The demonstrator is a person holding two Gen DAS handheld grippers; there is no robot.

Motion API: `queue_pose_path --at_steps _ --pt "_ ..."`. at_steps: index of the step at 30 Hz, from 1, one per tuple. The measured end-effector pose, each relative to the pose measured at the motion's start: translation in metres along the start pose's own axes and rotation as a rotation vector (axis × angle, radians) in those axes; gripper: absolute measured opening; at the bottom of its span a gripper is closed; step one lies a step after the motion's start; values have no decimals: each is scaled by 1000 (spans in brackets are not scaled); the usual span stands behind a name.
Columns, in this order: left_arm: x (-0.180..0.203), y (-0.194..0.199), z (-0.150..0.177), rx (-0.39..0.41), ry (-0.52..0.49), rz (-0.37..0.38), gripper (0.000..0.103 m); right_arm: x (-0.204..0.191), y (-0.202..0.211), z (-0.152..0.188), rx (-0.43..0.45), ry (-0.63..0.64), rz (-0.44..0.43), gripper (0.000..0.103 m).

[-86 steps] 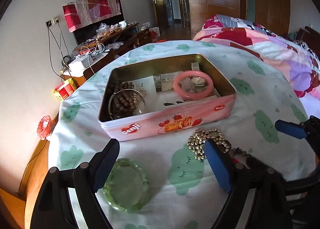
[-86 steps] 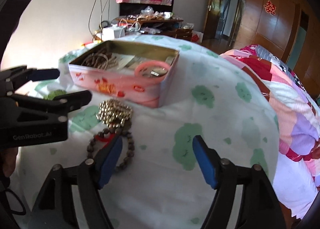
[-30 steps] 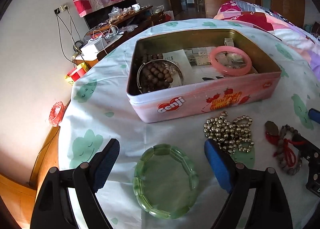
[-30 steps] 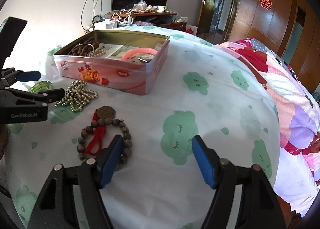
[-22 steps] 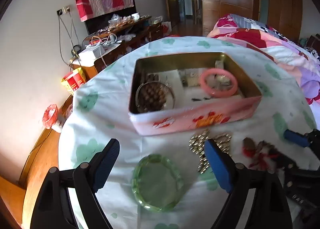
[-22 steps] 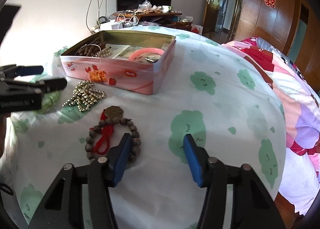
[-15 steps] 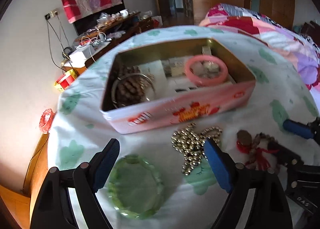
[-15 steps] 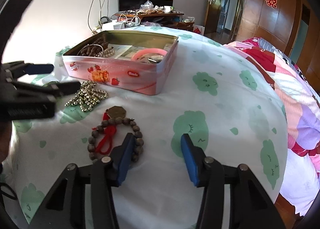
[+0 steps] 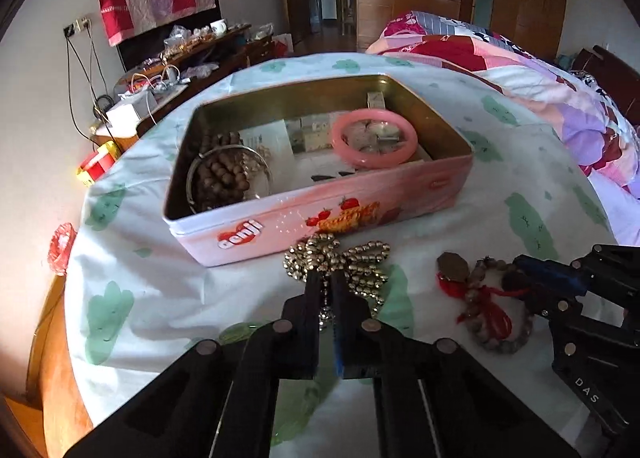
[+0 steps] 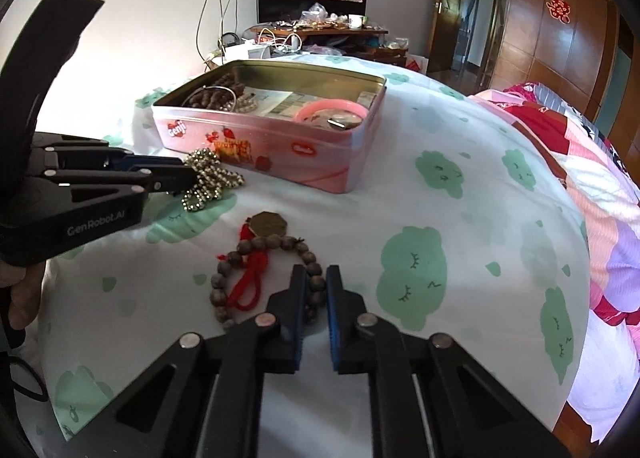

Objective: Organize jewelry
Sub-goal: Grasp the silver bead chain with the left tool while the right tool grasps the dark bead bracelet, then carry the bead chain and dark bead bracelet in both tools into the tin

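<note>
A pile of gold bead chain (image 9: pixel 352 258) lies on the cloud-print cloth in front of the open pink tin (image 9: pixel 320 213). My left gripper (image 9: pixel 327 278) has its jaws closing tight, pads pressed on a strand of that chain. From the right wrist view, the left gripper (image 10: pixel 188 173) bites the gold chain (image 10: pixel 210 177) beside the tin (image 10: pixel 280 145). A wooden bead bracelet (image 10: pixel 256 270) with a red tassel lies nearer. My right gripper (image 10: pixel 316 272) is closing on its beads, one bead pinched between the pads. The right gripper (image 9: pixel 520 270) also shows at that bracelet (image 9: pixel 488 310).
The tin holds a pink bangle (image 9: pixel 374 143) and brown beads (image 9: pixel 224 177). A green bangle (image 9: pixel 240 328) lies mostly hidden under my left gripper. A quilted bed (image 9: pixel 540 69) lies to the right and a cluttered desk (image 9: pixel 192 49) behind. A hand (image 10: pixel 20 298) holds the left gripper.
Both grippers went from wide open to shut. The left one shifted from over the green bangle to the gold chain and gripped it. The right one closed on the wooden bracelet.
</note>
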State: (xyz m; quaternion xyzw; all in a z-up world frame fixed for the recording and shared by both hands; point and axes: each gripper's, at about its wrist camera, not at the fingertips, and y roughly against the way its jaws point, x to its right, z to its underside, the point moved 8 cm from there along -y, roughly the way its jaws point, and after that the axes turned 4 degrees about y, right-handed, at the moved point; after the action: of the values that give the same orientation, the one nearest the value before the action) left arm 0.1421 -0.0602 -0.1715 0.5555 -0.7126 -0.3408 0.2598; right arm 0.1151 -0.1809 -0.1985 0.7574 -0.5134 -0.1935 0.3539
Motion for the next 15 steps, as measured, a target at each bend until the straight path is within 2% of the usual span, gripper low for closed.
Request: queue_pose_path --at_steps 5,15 --pt "1 17 -7 47 -28 -23 4 1 4 -3 20 -10 -6 12" --pt "-12 49 -22 110 12 -12 4 4 19 -12 60 -22 -9 12"
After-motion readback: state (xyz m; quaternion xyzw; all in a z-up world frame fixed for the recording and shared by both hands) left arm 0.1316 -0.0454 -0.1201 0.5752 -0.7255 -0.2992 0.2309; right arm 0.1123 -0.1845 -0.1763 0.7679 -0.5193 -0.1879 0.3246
